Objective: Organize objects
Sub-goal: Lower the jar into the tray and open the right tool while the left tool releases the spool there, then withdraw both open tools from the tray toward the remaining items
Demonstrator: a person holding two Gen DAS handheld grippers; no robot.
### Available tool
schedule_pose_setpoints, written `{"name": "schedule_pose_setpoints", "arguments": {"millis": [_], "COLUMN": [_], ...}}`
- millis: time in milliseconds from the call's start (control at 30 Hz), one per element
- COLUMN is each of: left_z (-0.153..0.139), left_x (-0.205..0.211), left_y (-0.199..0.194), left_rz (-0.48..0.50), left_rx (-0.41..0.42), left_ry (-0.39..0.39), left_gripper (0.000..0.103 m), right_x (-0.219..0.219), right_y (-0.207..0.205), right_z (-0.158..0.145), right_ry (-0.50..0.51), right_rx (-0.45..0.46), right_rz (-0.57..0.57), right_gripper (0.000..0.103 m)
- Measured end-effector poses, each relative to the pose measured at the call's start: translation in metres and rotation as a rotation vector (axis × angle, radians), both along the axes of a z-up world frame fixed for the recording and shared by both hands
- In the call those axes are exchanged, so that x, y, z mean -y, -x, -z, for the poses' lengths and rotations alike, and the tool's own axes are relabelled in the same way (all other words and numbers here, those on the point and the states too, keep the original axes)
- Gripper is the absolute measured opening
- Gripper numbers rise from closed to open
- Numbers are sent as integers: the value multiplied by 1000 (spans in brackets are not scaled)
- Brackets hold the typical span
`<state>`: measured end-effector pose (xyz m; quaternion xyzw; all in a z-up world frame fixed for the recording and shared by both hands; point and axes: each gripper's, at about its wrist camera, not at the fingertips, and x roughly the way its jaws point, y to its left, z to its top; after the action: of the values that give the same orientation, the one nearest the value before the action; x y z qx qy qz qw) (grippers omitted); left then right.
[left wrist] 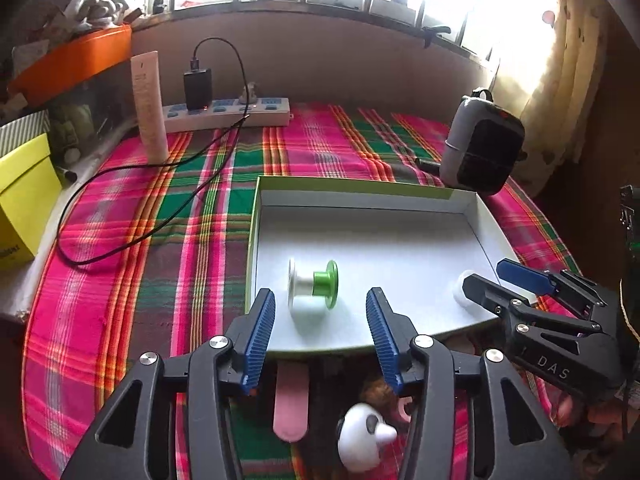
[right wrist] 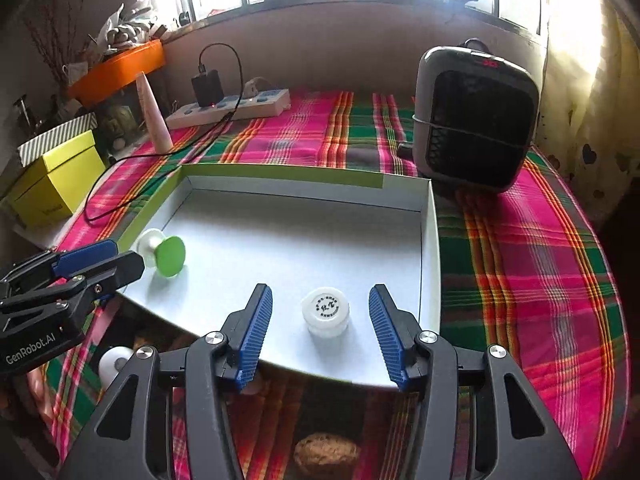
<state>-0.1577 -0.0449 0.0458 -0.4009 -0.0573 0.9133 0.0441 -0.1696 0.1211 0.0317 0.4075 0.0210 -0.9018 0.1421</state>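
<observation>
Now both my grippers hang open over the near edge of the white box lid, nothing gripped.

My left gripper (left wrist: 320,316) has its blue pads spread on either side of the green-and-white spool (left wrist: 313,286), which lies on its side on the floor of the box lid (left wrist: 400,204), touched by neither pad. My right gripper (right wrist: 320,320) stands just as wide around the small white jar (right wrist: 325,315), upright on the lid floor near the right wall, clear of both pads. The lid sits on a plaid cloth (right wrist: 540,264). Just before its near edge, on the cloth, lie a pink strip (left wrist: 291,404), a white panda-faced figure (left wrist: 366,438) and a brown lump (right wrist: 326,456). A grey heater (right wrist: 476,120) stands beyond the lid's far right corner.
</observation>
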Motion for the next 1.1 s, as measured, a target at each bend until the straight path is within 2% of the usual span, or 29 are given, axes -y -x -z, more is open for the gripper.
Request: {"name": "schedule_pose_setpoints", "arguments": {"millis": [200, 433, 833, 1100], "left_z": [-7, -9, -3, 11], "left_x": [7, 4, 2, 2], "left_y": [-20, -39, -68, -85], "left_rz": [-10, -1, 8, 11], "left_rx": [-20, -31, -28, -15], "left_ry": [-19, -7, -22, -53], "left_gripper": [47, 47, 47, 47], "right_x": [-2, -1, -5, -11], "right_y": [-16, -35, -65, -82], "right_z": [-9, -13, -12, -3], "right_ry": [9, 14, 21, -11], "right_rx": [-26, -44, -54, -50], "right_rz": [0, -6, -3, 16], "right_gripper": [51, 51, 51, 51]}}
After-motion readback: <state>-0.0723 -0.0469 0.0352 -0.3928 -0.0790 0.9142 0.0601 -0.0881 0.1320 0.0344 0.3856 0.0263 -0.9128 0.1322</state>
